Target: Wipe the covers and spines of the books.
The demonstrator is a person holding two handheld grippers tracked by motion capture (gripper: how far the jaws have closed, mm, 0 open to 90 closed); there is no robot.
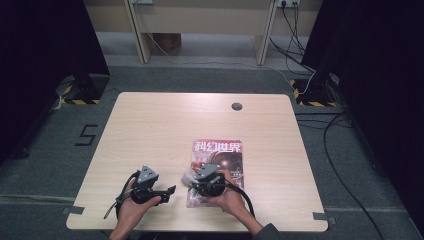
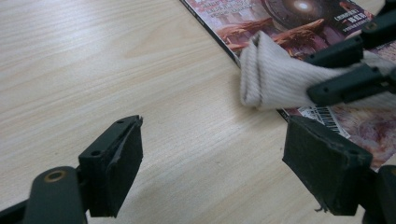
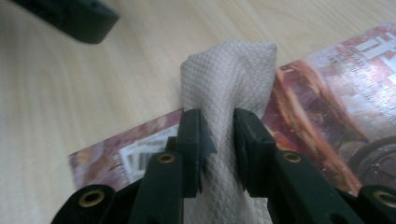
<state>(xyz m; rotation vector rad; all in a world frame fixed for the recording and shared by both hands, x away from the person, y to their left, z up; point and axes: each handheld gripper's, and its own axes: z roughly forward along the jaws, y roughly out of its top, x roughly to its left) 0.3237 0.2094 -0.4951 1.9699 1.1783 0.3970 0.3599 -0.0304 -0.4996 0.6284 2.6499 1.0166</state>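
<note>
Cloth [image 3: 224, 79] sits pinched between the 2 jaws of my right gripper [image 3: 218, 140], a pale, waffle-textured fold bunched up and sticking out past the tips, with both pads pressing into it. I hold it low over the near left corner of the magazine [image 1: 218, 165], beside the barcode, so the fold overhangs the magazine's left edge and the bare wood next to it. That magazine lies flat on the near right part of the table [image 1: 150, 130], its red title band at the far end. My left gripper [image 2: 212, 158] is released: its 2 jaws stand wide apart with nothing between them but tabletop, to the left of the cloth and near it without touching, in my left hand [image 1: 134, 202] by the near edge.
</note>
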